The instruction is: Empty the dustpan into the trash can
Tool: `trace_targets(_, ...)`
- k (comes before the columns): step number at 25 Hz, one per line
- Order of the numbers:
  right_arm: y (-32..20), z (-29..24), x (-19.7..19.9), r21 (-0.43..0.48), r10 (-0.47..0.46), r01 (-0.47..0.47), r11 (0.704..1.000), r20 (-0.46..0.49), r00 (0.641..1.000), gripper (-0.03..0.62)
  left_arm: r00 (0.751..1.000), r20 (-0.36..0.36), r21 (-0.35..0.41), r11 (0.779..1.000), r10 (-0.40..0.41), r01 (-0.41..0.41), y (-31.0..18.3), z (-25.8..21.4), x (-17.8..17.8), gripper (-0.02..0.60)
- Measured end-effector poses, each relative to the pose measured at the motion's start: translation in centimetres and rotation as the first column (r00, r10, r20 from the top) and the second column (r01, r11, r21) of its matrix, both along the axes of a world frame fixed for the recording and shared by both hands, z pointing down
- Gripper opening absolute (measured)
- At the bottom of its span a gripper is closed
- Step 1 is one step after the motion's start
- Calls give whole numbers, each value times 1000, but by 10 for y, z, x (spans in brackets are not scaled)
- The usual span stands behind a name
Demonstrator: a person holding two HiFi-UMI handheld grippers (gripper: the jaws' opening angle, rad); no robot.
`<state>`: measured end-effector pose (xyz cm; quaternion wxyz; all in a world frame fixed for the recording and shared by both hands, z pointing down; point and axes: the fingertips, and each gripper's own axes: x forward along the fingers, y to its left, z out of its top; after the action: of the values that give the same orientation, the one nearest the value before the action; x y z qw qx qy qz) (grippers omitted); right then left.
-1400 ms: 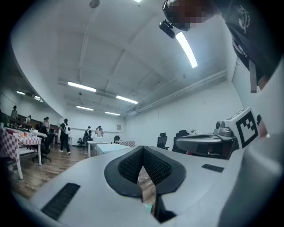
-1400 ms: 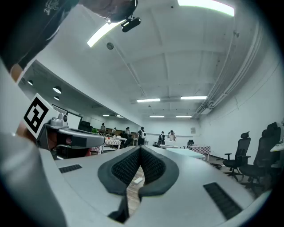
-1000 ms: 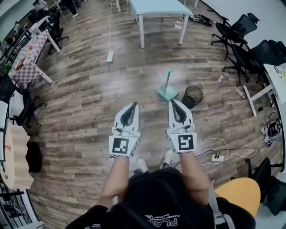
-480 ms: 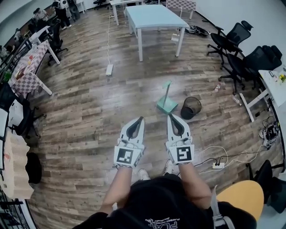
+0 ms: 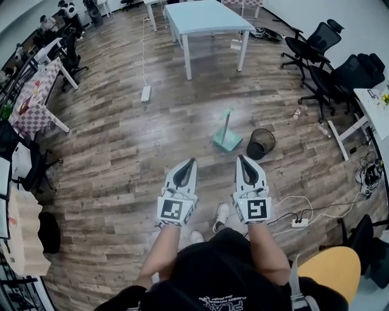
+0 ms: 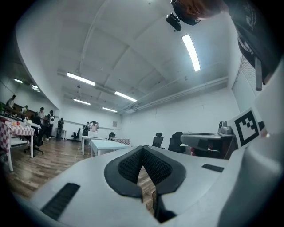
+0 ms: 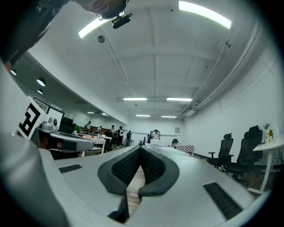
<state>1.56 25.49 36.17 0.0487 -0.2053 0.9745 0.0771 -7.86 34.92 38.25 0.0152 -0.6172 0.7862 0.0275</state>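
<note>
A teal dustpan (image 5: 227, 142) with an upright handle stands on the wood floor. A black mesh trash can (image 5: 261, 144) sits just right of it. My left gripper (image 5: 192, 161) and right gripper (image 5: 241, 158) are held side by side in front of my body, pointing roughly level toward the dustpan but well short of it. In the left gripper view the left gripper (image 6: 142, 147) has its jaws met at the tips with nothing between them. The right gripper (image 7: 140, 147) looks the same in the right gripper view: shut and holding nothing.
A light-blue table (image 5: 206, 15) stands beyond the dustpan. Black office chairs (image 5: 316, 45) line the right side. A power strip (image 5: 146, 93) lies on the floor at the left, and another with cables (image 5: 298, 222) at the right. A checkered table (image 5: 30, 91) is at far left.
Both grippers have dropped a little and sit lower in the head view, the right one slightly further right. The dustpan and trash can have not moved.
</note>
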Motion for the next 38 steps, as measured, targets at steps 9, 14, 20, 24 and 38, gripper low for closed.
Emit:
trace_targets(9,-71,14,-40,-39,-97,97,995,-7,995,15,999,15,-51,998,39,-38,-104,6,-21,12)
trace_targets(14,-111,10,-55,-59,-115,115,992,8,993,15,999,-3,-61,997,52,-53,-146,7,-26,12)
trace_targets(20,-144,-1,-69,-60,-119,121,991,41,992,15,997,-27,-56,996,73,-75,-180,1,-32,12)
trace_targets(24,-165,2,-76,-66,-108,110,992,41,993,15,996,-38,-44,996,79,-80,-199,-2,-43,12)
trace_targets(38,-261,15,-161,-42,35,-35,998,-9,999,15,977,-68,-49,978,200,-204,-307,22,-143,12)
